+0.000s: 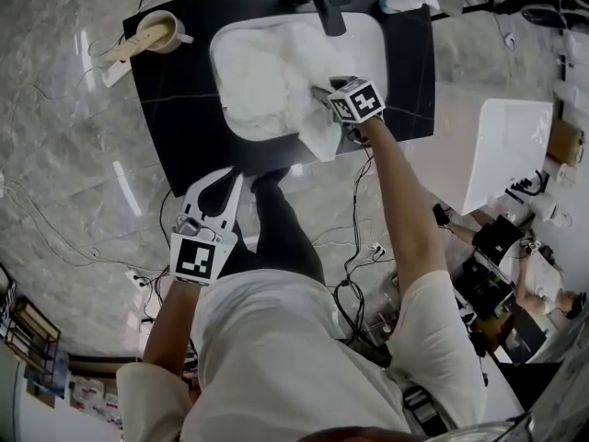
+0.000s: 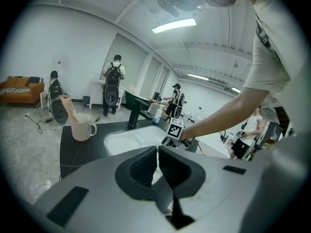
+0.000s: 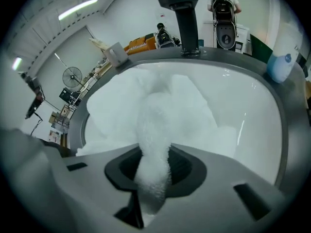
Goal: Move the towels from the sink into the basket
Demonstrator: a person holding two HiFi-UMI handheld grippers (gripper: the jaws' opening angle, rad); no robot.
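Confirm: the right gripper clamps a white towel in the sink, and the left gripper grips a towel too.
Wrong on the left gripper: the left gripper view shows its jaws shut on nothing. The right gripper does clamp a white towel in the sink.

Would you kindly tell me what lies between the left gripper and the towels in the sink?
In the head view, only bare black countertop and the sink's white rim separate the left gripper from the towels.
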